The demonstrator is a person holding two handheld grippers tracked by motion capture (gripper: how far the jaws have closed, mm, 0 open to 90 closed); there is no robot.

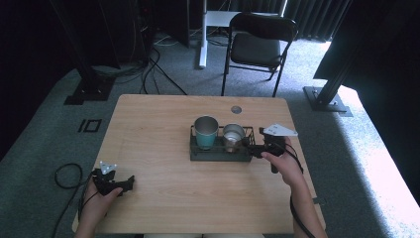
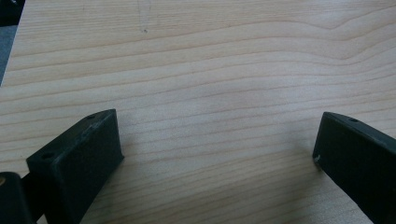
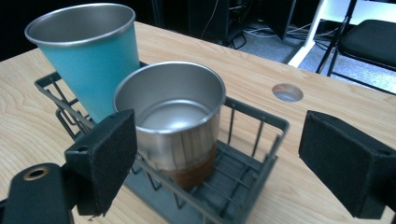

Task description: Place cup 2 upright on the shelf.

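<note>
Left claw (image 2: 215,154), jaws spread wide apart, nothing between them; bare light wooden table (image 2: 210,70) beneath and ahead, dark floor strip at far left.

Both forearms are bare, with no sleeves, and each hand carries a black two-jaw gripper: the left gripper (image 1: 130,181) and the right gripper (image 1: 246,145). Each is topped by a pale grey three-cornered plate with small holes and trails a thin black cable. Up close the jaws are blocky matte-black pads with scuffed edges, small screw holes and a brass-coloured eyelet behind one.
</note>
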